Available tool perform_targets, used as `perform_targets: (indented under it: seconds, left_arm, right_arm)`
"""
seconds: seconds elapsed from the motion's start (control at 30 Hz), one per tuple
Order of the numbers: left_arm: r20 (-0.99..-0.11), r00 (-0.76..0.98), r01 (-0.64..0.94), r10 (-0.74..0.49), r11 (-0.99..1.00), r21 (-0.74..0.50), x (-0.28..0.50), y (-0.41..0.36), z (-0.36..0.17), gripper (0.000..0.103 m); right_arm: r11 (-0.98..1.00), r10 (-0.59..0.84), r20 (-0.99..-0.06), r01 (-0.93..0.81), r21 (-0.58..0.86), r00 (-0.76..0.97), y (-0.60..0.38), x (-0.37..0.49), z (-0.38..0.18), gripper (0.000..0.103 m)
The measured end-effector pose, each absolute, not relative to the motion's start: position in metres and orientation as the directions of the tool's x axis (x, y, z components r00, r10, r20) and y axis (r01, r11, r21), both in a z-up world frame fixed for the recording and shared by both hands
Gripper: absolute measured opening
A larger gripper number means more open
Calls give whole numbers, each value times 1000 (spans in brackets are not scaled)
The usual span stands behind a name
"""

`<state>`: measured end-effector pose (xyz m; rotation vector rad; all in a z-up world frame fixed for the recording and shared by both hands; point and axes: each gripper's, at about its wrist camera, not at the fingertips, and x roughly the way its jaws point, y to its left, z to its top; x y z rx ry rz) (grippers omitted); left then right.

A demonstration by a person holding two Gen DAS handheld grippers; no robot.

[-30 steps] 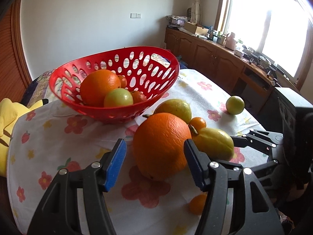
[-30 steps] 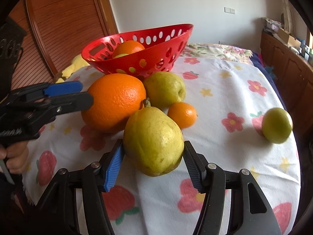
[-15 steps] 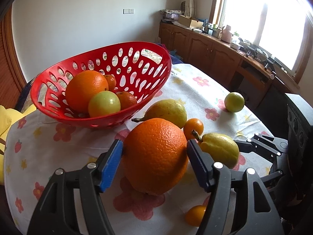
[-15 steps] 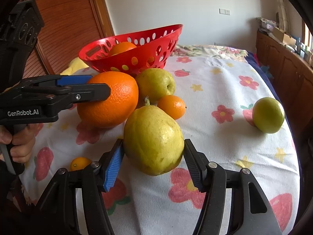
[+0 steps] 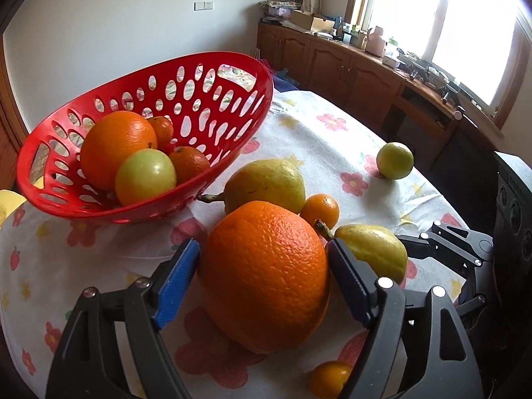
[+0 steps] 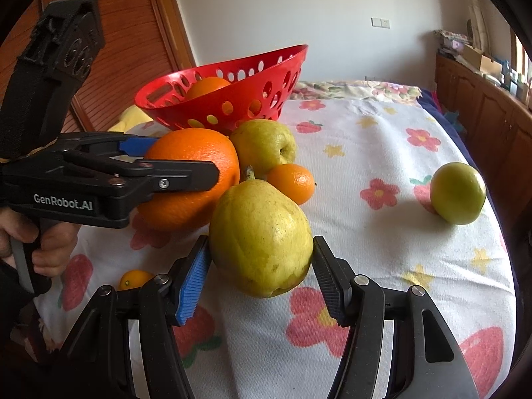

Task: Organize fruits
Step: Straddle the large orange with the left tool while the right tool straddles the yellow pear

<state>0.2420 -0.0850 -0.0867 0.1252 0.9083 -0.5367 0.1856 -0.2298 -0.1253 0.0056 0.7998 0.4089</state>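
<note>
Left tool (image 5: 262, 286): its jaws have just been opening and now straddle the large orange (image 5: 266, 276), which rests on the flowered cloth (image 5: 332, 146); the blue pad (image 5: 178, 286) stands just clear of the peel, while contact at the dark pad on the other side cannot be judged. In the right wrist view the same tool (image 6: 173, 156) reaches in from the left, held by a hand (image 6: 40, 242).

Right tool (image 6: 261, 276): its jaws bracket the nearer pear (image 6: 261, 236), both pads meeting the skin, so the fruit is gripped while it lies on the cloth.

Neighbouring fruit: a second pear (image 5: 266, 183) lies behind the orange, its stem toward the basket; a small mandarin (image 5: 321, 209) sits beside both pears. A tiny orange fruit (image 5: 329, 377) lies near the bottom edge, and a green apple (image 5: 394, 161) sits well apart toward the far side of the bed.

Red perforated basket (image 5: 212, 63): it is tilted and holds an orange (image 5: 116, 146), a green apple (image 5: 144, 176) and two mandarins (image 5: 189, 163).

Background: wooden cabinets (image 5: 349, 66) run below a bright window (image 5: 449, 26).
</note>
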Motion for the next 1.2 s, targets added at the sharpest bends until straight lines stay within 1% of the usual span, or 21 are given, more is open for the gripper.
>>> perform_targets:
  seconds: [0.23,0.4,0.7,1.2]
  left_arm:
    - [-781,490,491,-388,863,-120,242,-86,-88,80]
    - [-774,490,456,-401,875,-165,241,-80,-89,80]
    - [-756,526,443,-389,884,-147,220,-71,-86,77]
    - [-748,527,431,-404,885,-175,218,-63,-86,80]
  right_arm:
    - [923,355,-693,-354,152,627,-229,185,-126,62]
    - [923,352,-694,-354,148,628,-229,184,-125,63]
    - [922,352,-697,-358,146,625,-228,185,-126,63]
    - [922,353,-699,-360,145,622,-226,185,-128,63]
